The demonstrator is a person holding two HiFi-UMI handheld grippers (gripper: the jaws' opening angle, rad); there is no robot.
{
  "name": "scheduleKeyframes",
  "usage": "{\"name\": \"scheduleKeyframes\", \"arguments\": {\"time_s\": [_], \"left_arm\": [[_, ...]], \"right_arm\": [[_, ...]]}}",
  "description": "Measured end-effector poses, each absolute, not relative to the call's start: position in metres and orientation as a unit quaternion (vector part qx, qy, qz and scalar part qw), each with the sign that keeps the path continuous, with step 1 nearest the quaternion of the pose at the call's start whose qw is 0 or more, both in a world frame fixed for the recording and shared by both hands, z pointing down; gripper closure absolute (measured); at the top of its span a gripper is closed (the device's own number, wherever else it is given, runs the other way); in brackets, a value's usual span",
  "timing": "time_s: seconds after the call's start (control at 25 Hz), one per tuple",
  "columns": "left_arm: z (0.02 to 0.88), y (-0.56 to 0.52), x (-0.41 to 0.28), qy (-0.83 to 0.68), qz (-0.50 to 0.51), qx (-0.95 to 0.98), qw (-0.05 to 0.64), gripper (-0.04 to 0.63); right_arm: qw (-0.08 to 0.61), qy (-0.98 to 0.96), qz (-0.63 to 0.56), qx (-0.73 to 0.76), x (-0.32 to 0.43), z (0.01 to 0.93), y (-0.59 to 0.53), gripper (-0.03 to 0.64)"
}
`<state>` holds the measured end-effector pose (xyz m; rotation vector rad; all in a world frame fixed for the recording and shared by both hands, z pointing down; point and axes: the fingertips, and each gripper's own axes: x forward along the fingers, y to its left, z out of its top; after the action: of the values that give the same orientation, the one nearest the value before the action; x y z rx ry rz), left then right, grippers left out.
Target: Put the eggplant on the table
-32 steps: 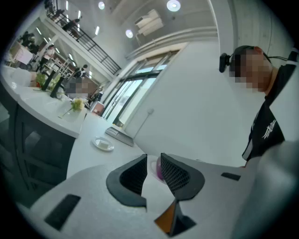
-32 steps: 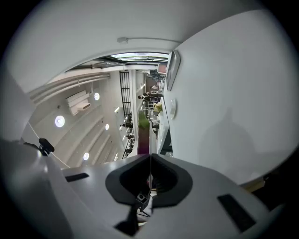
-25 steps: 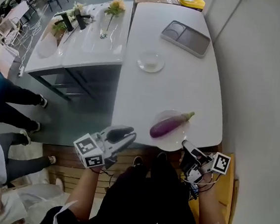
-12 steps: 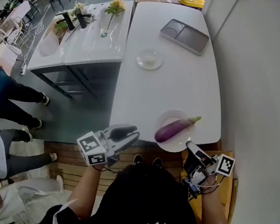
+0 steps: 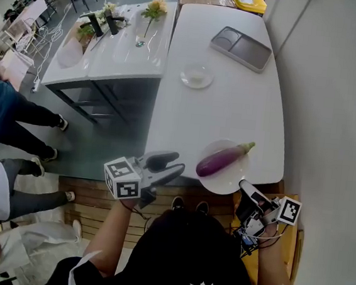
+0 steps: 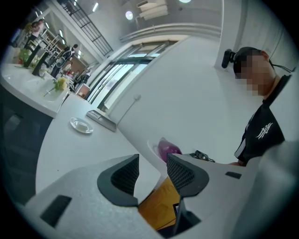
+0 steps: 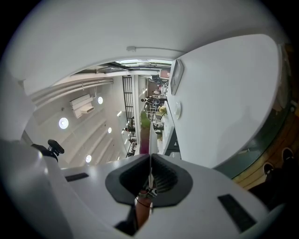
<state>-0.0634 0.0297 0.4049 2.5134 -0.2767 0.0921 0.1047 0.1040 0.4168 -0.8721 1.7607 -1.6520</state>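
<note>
Right tongs [image 5: 243, 185] pinch the round white plate [image 5: 224, 182] by its rim (long purple eggplant [image 5: 220, 160] aboard); left tongs [image 5: 179, 163] are opening, empty.

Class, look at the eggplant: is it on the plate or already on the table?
On the plate: the eggplant lies across it, near the edge of the table.

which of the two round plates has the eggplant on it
The white plate at the near edge of the table; the eggplant lies across it. The smaller dish farther up holds none.
</note>
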Motion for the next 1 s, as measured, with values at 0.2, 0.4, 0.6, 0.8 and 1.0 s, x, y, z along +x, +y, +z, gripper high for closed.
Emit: {"name": "scheduleKeyframes", "arguments": {"time_s": [0.2,0.4,0.6,0.8,1.0], "left_arm": [[0.401,0.024,-0.068,-0.105,0.040,0.943,0.312,0.434],[0.401,0.017,-0.075,-0.111,0.027,0.932,0.344,0.442],[0.393,0.009,-0.082,-0.094,0.023,0.927,0.362,0.443],[0.385,0.008,-0.079,-0.074,0.022,0.912,0.402,0.443],[0.385,0.005,-0.080,-0.044,0.034,0.903,0.427,0.442]], "right_arm": [[0.278,0.663,-0.620,-0.315,0.095,0.409,0.102,0.607],[0.272,0.669,-0.621,-0.305,0.086,0.405,0.103,0.607],[0.270,0.674,-0.619,-0.298,0.074,0.406,0.098,0.607],[0.269,0.678,-0.619,-0.292,0.066,0.398,0.096,0.607],[0.271,0.679,-0.619,-0.286,0.051,0.400,0.086,0.607]]}}
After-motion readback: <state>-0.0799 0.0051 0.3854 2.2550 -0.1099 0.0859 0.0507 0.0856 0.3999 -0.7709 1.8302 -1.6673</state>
